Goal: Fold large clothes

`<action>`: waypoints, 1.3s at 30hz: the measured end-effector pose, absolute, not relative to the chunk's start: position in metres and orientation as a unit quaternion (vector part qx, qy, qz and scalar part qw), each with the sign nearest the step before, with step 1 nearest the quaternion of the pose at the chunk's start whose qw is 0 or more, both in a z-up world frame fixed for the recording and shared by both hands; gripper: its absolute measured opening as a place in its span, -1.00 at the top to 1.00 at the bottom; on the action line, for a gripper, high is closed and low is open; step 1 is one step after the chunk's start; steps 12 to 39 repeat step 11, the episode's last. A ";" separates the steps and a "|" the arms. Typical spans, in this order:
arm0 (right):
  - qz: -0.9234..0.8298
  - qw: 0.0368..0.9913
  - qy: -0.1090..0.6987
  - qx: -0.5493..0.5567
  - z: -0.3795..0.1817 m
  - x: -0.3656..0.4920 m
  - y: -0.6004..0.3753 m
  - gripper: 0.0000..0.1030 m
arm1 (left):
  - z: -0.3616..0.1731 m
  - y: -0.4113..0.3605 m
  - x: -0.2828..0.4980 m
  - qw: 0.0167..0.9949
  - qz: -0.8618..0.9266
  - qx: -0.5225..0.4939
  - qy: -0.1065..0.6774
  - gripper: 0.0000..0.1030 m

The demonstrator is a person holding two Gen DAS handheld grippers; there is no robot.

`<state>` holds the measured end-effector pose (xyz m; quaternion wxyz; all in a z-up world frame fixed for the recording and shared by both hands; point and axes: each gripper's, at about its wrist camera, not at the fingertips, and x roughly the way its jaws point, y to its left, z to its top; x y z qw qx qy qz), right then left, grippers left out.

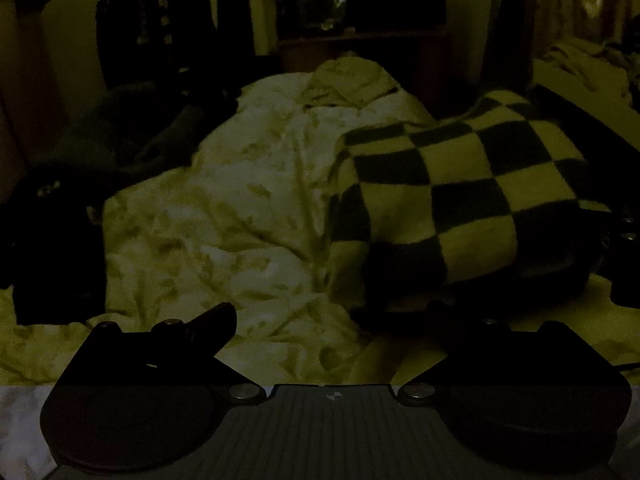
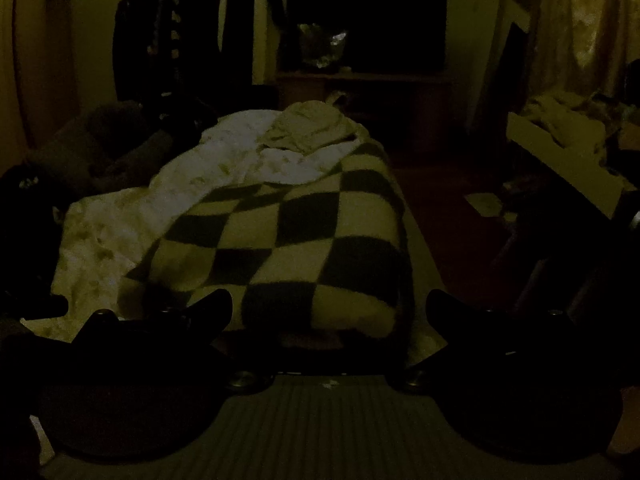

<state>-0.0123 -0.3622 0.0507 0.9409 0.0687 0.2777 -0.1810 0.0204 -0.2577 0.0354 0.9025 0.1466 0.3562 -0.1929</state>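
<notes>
- Left gripper (image 1: 332,312) spread wide, empty, low over pale floral sheet (image 1: 224,216).
- Right gripper (image 2: 330,308) spread wide, empty, at near edge of checkered blanket (image 2: 288,236).
- Blanket lies on bed, overlapping the sheet; folded beige cloth (image 2: 312,126) at far end.
- Dim room.

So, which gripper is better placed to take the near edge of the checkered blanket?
Probably the right gripper: the checkered blanket lies directly between its open fingers. From the left gripper, it sits off to the right.

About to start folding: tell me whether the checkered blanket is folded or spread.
Spread. The checkered blanket drapes loosely over the bed, over the pale floral cover.
</notes>
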 end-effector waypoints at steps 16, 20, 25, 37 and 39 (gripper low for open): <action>-0.176 0.941 0.282 0.059 0.041 -0.010 -0.356 -0.99 | 0.035 -0.257 0.014 0.908 -0.207 0.131 0.341 -1.00; -0.176 0.941 0.282 0.059 0.041 -0.010 -0.356 -0.99 | 0.035 -0.257 0.014 0.908 -0.207 0.131 0.341 -1.00; -0.176 0.941 0.282 0.059 0.041 -0.010 -0.356 -0.99 | 0.035 -0.257 0.014 0.908 -0.207 0.131 0.341 -1.00; -0.176 0.941 0.282 0.059 0.041 -0.010 -0.356 -0.99 | 0.035 -0.257 0.014 0.908 -0.207 0.131 0.341 -1.00; -0.176 0.941 0.282 0.059 0.041 -0.010 -0.356 -0.99 | 0.035 -0.257 0.014 0.908 -0.207 0.131 0.341 -1.00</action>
